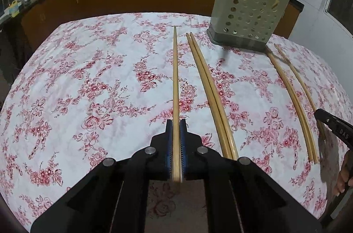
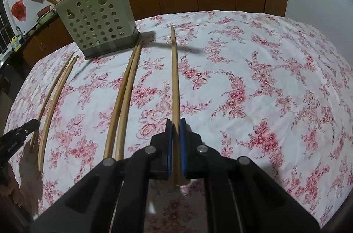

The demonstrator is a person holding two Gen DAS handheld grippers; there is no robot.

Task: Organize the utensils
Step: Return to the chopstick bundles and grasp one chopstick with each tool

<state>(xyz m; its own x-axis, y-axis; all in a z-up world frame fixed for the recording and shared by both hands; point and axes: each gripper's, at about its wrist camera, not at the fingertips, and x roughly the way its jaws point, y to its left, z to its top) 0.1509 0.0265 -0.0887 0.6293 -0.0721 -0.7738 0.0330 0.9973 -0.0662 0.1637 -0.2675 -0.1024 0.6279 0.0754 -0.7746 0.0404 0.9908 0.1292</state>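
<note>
Both tools clenched, left tool (image 1: 175, 122) and right tool (image 2: 175, 122) each gripping one chopstick (image 1: 175, 78) — tip them upright over the holder (image 1: 249, 12), then drop cleanly.

You get even, bright indoor light on the tablecloth (image 1: 88, 69); soft shadows trail from the utensil holder (image 2: 99, 19). Fisheye bends the table's edges, corners go dark, nearest chopstick ends blur.
</note>
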